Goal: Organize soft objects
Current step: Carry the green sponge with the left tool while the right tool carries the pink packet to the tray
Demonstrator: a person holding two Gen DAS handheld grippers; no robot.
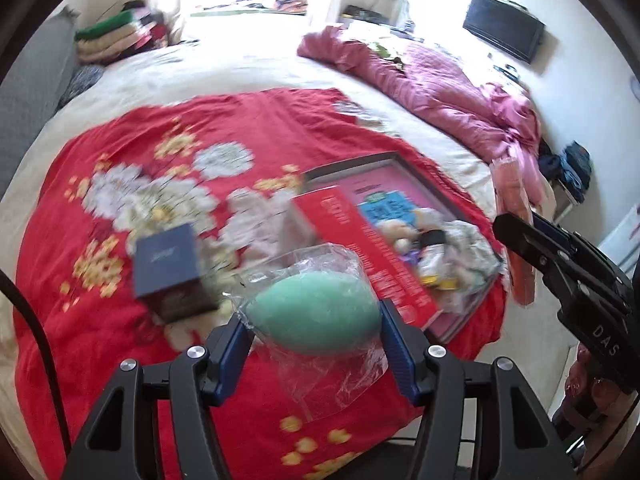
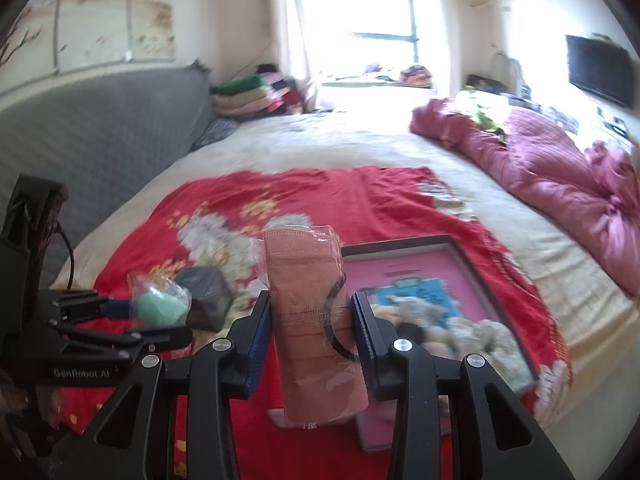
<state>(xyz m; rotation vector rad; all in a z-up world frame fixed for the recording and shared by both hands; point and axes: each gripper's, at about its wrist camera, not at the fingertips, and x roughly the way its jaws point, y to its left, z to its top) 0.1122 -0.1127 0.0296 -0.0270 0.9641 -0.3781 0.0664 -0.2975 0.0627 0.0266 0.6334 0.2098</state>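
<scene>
The shallow pink-lined grey-rimmed box (image 2: 448, 258) at two o'clock holds small plush toys (image 2: 476, 330), while the left hand-held gripper (image 1: 316, 322) is clamped on a bagged green egg-shaped sponge (image 1: 316, 314) and the right hand-held gripper (image 2: 311, 322) on a wrapped peach cloth roll (image 2: 308, 312)

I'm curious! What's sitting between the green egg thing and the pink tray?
In the left wrist view, a red box lies between the green sponge and the pink tray's soft toys.
</scene>
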